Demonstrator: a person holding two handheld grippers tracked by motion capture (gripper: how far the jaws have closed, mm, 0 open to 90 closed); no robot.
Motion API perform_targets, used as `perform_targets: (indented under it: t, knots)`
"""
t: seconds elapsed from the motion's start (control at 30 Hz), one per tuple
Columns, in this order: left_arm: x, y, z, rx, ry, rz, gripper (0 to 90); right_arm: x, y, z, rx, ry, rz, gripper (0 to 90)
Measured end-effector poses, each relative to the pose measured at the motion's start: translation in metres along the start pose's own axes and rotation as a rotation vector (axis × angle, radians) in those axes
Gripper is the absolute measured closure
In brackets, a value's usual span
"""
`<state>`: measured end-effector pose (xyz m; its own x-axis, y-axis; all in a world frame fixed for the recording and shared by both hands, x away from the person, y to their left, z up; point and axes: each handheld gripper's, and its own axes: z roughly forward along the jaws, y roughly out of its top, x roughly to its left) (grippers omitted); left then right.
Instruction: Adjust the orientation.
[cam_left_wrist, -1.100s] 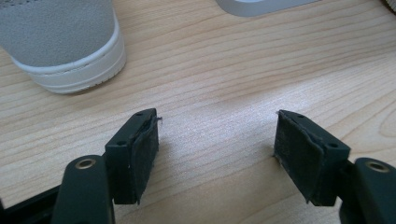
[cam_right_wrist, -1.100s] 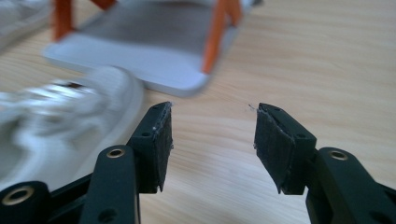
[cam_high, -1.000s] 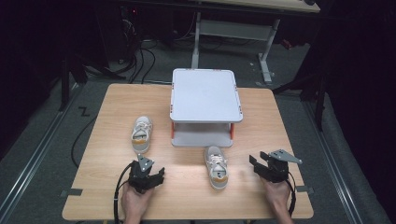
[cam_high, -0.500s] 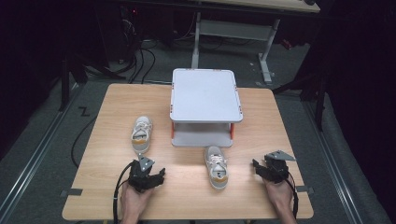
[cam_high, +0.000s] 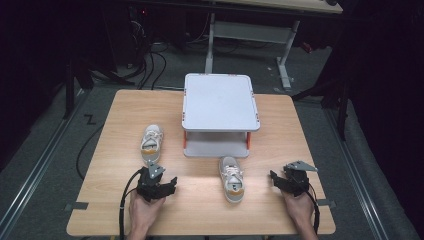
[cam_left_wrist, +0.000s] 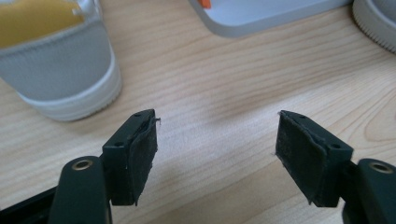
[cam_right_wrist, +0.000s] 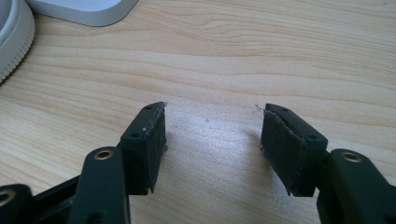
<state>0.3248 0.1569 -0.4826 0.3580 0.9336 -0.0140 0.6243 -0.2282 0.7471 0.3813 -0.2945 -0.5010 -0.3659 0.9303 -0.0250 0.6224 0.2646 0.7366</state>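
Shoes apart on desk: left shoe just ahead of left hand-held gripper, right shoe near shelf. Jaws of both spread, empty; right hand-held gripper low beside right shoe, likely poised for pickup.

Right gripper has drawn back toward the near table edge and sits lower than a second ago, a little farther from the shoe beside it.

A two-tier grey rack (orange posts) stands mid-table.
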Motion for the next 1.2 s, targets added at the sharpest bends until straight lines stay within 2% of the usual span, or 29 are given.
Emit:
perform_targets:
  t: [0.07,0.27,0.47,0.6,0.77,0.93,1.03,1.2]
  knots:
    - [0.002,0.004,-0.004,-0.003,0.000,0.004,29.6,0.000,0.000,0.000,0.000,0.001,-0.002,40.2]
    - [0.017,0.022,-0.018,-0.031,-0.005,-0.027,31.2,0.000,0.000,0.000,0.000,0.001,-0.003,40.1]
    - [0.041,0.041,-0.032,-0.062,0.046,-0.084,36.0,0.001,0.000,0.000,0.002,0.001,0.000,39.9]
    - [0.058,0.052,-0.036,-0.065,0.093,-0.098,40.6,0.000,0.000,0.000,0.001,0.002,-0.002,39.8]
    - [0.077,0.064,-0.032,-0.038,0.125,-0.118,45.7,0.000,0.000,0.000,0.001,0.002,-0.002,39.8]
    - [0.093,0.071,-0.019,0.011,0.141,-0.142,51.8,0.000,0.000,0.000,0.001,0.002,-0.001,39.7]
    - [0.099,0.073,-0.009,0.047,0.149,-0.137,54.9,0.001,0.000,0.000,0.002,0.002,0.000,39.7]
    - [0.101,0.077,0.001,0.074,0.153,-0.123,57.7,0.001,0.000,0.000,0.002,0.002,0.001,39.7]
